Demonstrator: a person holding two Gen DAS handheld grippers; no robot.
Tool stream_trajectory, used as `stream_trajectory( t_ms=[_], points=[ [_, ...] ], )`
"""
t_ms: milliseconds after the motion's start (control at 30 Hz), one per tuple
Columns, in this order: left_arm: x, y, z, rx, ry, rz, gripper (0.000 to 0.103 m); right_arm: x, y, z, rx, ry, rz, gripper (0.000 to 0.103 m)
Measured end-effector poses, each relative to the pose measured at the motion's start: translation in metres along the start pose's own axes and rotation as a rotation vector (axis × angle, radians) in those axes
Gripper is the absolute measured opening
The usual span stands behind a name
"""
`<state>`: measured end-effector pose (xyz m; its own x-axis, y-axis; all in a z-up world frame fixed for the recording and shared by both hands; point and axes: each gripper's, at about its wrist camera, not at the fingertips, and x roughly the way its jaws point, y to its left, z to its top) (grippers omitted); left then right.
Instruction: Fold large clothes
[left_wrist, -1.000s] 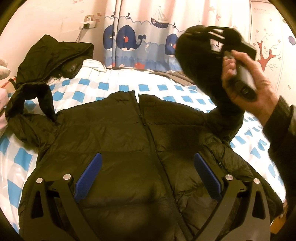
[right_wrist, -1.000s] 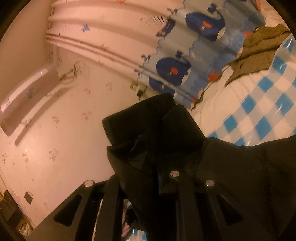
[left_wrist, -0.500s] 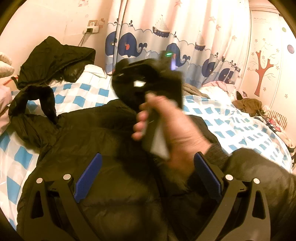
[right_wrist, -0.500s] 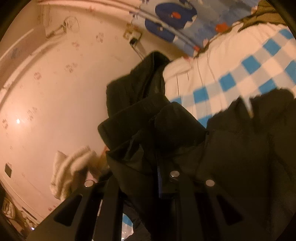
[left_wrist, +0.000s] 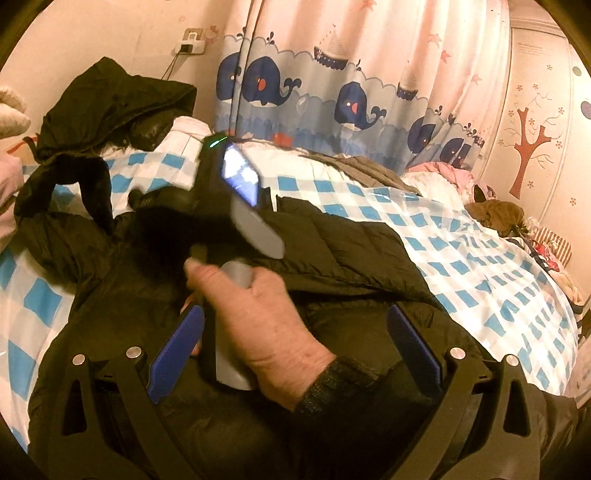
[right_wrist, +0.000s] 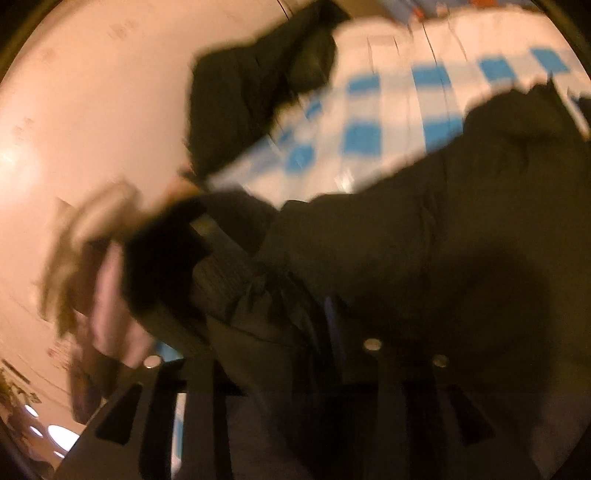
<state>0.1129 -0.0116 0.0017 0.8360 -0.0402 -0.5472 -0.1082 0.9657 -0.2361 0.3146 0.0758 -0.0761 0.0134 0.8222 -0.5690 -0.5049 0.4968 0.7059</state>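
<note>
A black puffer jacket (left_wrist: 351, 251) lies front-up on the blue-and-white checked bed sheet (left_wrist: 480, 266). Its right sleeve (right_wrist: 424, 240) is drawn across the chest toward the left. A hand (left_wrist: 258, 314) holds my right gripper (left_wrist: 155, 206) over the jacket's left shoulder. Its jaws are opening, with the sleeve's cuff (right_wrist: 229, 280) still lying between them; the right wrist view is blurred. My left gripper (left_wrist: 295, 314) hovers open over the jacket's lower part, nothing between its blue pads (left_wrist: 173, 350). The jacket's other sleeve (left_wrist: 66, 221) lies bunched at the left.
A second black garment (left_wrist: 110, 99) is heaped at the back left by the wall. An olive garment (left_wrist: 369, 170) lies under the whale curtain (left_wrist: 351, 103). Mixed clothes (left_wrist: 517, 221) pile up at the bed's right edge. Pale fabric (left_wrist: 11, 110) sits at the far left.
The right hand swung its gripper from the upper right down and leftward, carrying the sleeve across the jacket. Its fingers have spread apart. The left gripper stayed put.
</note>
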Motion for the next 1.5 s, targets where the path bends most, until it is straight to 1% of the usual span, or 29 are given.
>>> stream_trajectory(
  t_ms=[33,67,100,167,200,267,333,400,433,467,500,567,633,667,733,767,833,900,967,1033,1100,1167,1200,1233,1267,1367,1400,1433,1500],
  points=[
    [0.001,0.001,0.000,-0.003,0.003,0.002,0.095,0.007,-0.003,-0.003,0.011,0.032,0.014,0.060],
    [0.002,0.002,0.000,-0.007,0.007,0.004,0.095,0.012,-0.002,-0.005,0.011,0.054,0.039,0.075],
    [0.002,0.002,-0.001,-0.010,0.009,0.004,0.095,0.015,0.004,-0.006,-0.014,0.083,0.046,0.085],
    [0.004,0.004,-0.001,-0.020,0.015,0.002,0.095,0.018,0.015,-0.008,-0.062,0.130,0.039,0.094],
    [0.004,0.005,0.000,-0.024,0.016,0.001,0.095,0.015,0.020,-0.009,-0.068,0.141,0.043,0.093],
    [0.002,0.006,0.000,-0.029,0.010,0.000,0.095,-0.001,0.026,-0.008,-0.072,0.101,0.073,0.093],
    [0.001,0.008,0.001,-0.031,0.002,0.000,0.095,-0.040,0.025,-0.003,-0.073,-0.022,0.079,0.093],
    [0.000,0.009,0.002,-0.035,-0.003,-0.008,0.095,-0.081,0.013,-0.002,-0.049,-0.136,0.024,0.094],
    [0.000,0.010,0.002,-0.040,0.001,-0.038,0.095,-0.102,0.002,-0.004,-0.039,-0.197,-0.051,0.095],
    [0.001,0.010,0.001,-0.046,0.005,-0.013,0.095,-0.118,-0.014,-0.005,-0.022,-0.237,-0.128,0.096],
    [0.001,0.009,0.001,-0.041,0.003,-0.006,0.095,-0.126,-0.028,-0.006,0.003,-0.246,-0.169,0.096],
    [0.004,0.009,0.001,-0.031,0.009,-0.009,0.095,-0.129,-0.080,-0.009,0.144,-0.219,-0.229,0.096],
    [0.006,0.010,0.000,-0.035,0.006,0.004,0.095,-0.111,-0.114,-0.008,0.207,-0.094,-0.244,0.096],
    [0.009,0.010,0.000,-0.029,0.012,0.011,0.095,-0.112,-0.118,-0.010,0.219,-0.084,-0.225,0.096],
    [0.012,0.011,-0.002,-0.012,0.023,0.025,0.095,-0.126,-0.109,-0.010,0.235,-0.115,-0.147,0.096],
    [0.013,0.011,-0.001,-0.001,0.025,0.037,0.095,-0.141,-0.100,-0.012,0.217,-0.155,-0.097,0.096],
    [0.014,0.012,0.001,0.041,0.028,0.065,0.095,-0.168,-0.084,-0.025,0.180,-0.223,-0.086,0.096],
    [0.012,0.011,0.005,0.126,0.021,0.137,0.095,-0.197,-0.080,-0.049,0.183,-0.280,-0.059,0.096],
    [0.012,0.010,0.009,0.234,0.012,0.232,0.095,-0.213,-0.094,-0.082,0.235,-0.339,-0.073,0.096],
    [0.014,0.012,0.012,0.381,0.014,0.328,0.095,-0.206,-0.123,-0.108,0.320,-0.330,-0.050,0.096],
    [0.025,0.021,0.022,0.536,0.055,0.408,0.095,-0.200,-0.131,-0.110,0.325,-0.326,-0.038,0.096],
    [0.041,0.026,0.033,0.738,0.134,0.487,0.095,-0.194,-0.131,-0.111,0.278,-0.341,-0.063,0.096],
    [0.051,0.030,0.040,0.882,0.186,0.521,0.095,-0.195,-0.131,-0.111,0.264,-0.340,-0.074,0.096],
    [0.060,0.034,0.047,0.981,0.242,0.538,0.095,-0.193,-0.128,-0.111,0.249,-0.337,-0.088,0.096],
    [0.074,0.041,0.056,1.092,0.345,0.543,0.095,-0.192,-0.128,-0.110,0.244,-0.337,-0.092,0.096],
    [0.099,0.053,0.069,1.325,0.521,0.543,0.095,-0.189,-0.131,-0.110,0.252,-0.349,-0.080,0.096],
    [0.109,0.058,0.077,1.380,0.588,0.541,0.095,-0.189,-0.132,-0.110,0.254,-0.351,-0.077,0.096],
    [0.119,0.064,0.087,1.397,0.670,0.529,0.095,-0.190,-0.132,-0.111,0.254,-0.352,-0.077,0.096],
    [0.135,0.071,0.101,1.402,0.763,0.529,0.095,-0.189,-0.131,-0.111,0.252,-0.352,-0.078,0.096]
  ],
)
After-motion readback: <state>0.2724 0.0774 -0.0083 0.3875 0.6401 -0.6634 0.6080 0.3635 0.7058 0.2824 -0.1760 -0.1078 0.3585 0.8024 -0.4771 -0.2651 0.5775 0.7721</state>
